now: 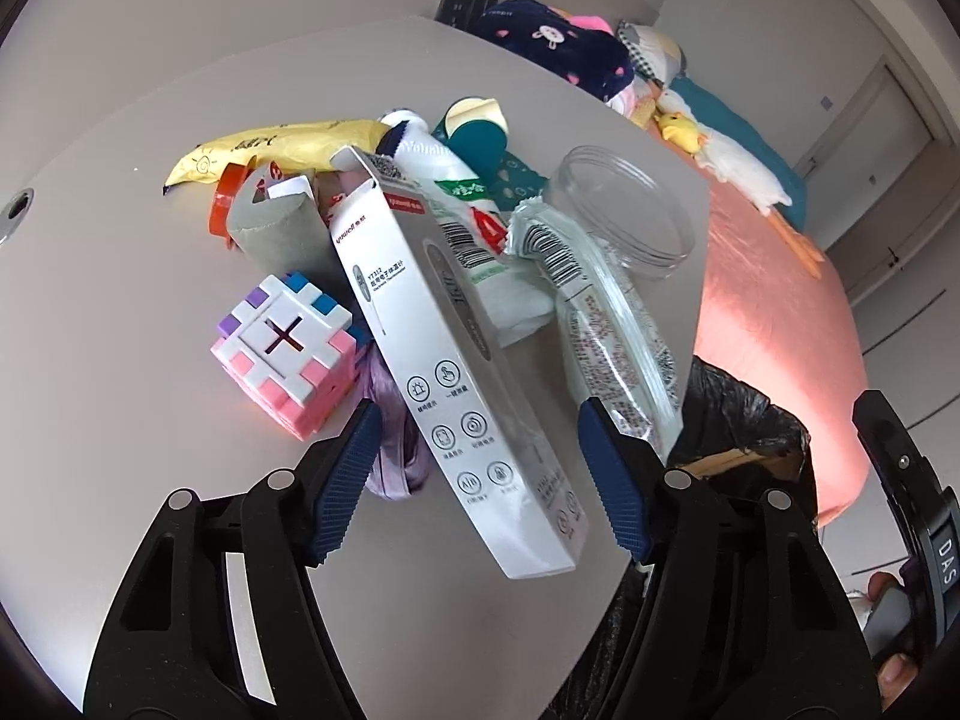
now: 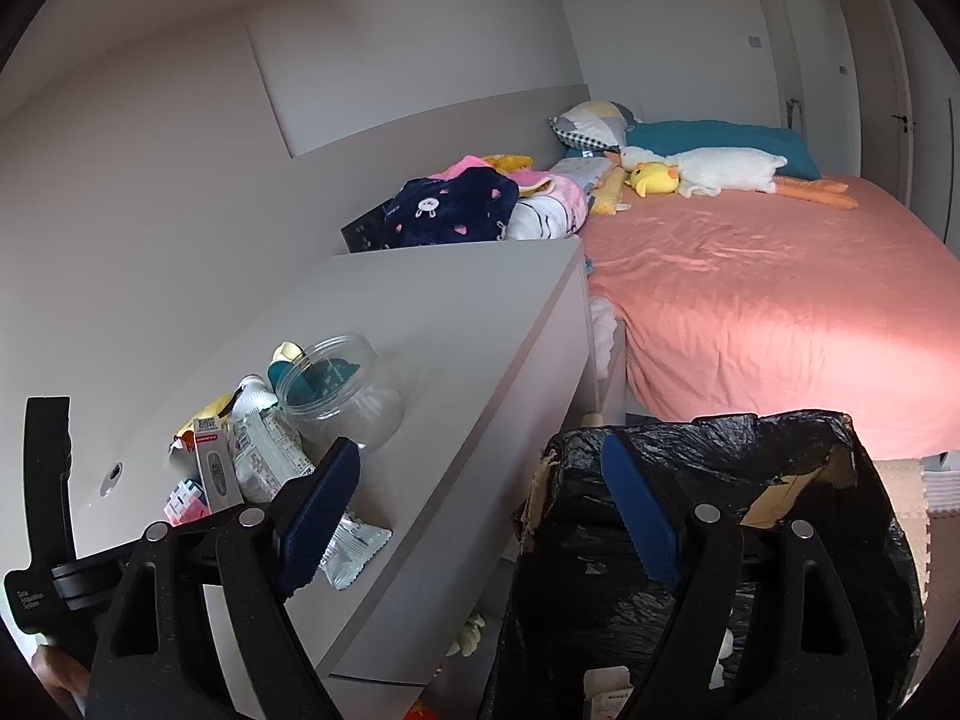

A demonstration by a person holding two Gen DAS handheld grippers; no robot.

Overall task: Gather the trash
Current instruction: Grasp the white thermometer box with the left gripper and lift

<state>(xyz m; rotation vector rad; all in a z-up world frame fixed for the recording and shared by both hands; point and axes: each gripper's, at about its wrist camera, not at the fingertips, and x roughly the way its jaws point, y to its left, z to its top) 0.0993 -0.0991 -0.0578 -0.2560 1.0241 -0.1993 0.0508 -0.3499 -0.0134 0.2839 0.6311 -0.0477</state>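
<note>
The left gripper [image 1: 480, 474] straddles the near end of the white thermometer box [image 1: 456, 354], fingers spread and not yet pressing it. The box lies propped on the desk's [image 1: 120, 276] clutter — light, thin card, easily crushed — so pinch its narrow sides gently. The right gripper [image 2: 480, 516] hangs open over the black-lined bin [image 2: 780, 516].

The grey desk [image 1: 120, 276] is bare along its left side and near front edge, so a gripper could pass there freely. The middle is crowded: a long white box [image 1: 456, 360] lies slanted across the heap, with a pink-and-white cube [image 1: 282, 354] just left of it and a clear jar [image 1: 624, 210] on its side toward the right edge, wrappers packed between them. Off the desk's right corner stands the black-lined bin [image 2: 708, 480], its mouth open and unobstructed. Beyond it the pink bed [image 2: 750, 312] closes off that side.
</note>
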